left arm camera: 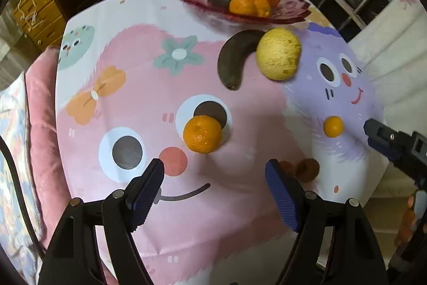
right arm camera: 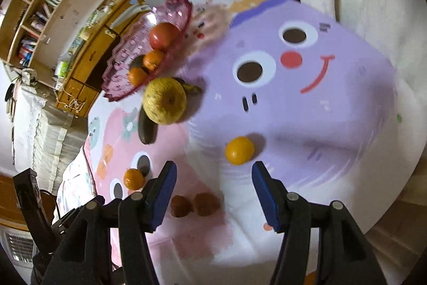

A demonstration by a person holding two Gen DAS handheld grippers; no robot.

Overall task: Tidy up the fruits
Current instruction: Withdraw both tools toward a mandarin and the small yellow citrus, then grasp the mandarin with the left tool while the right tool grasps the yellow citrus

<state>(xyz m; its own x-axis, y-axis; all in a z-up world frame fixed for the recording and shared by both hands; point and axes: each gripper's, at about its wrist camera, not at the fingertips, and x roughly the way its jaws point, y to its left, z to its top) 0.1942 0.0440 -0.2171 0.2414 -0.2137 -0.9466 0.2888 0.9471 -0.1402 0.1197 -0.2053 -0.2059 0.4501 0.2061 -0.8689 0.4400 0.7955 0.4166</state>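
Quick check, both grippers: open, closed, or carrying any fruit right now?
Left gripper: open, nothing between its fingers, above the tangerine.
Right gripper: open, empty, just short of the small orange fruit.

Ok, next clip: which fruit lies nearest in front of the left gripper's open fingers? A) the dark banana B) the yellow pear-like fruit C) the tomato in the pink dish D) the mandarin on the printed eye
D: in the left wrist view the mandarin sits on the cloth just beyond the left gripper, nothing between its fingers; the other fruits lie farther off.
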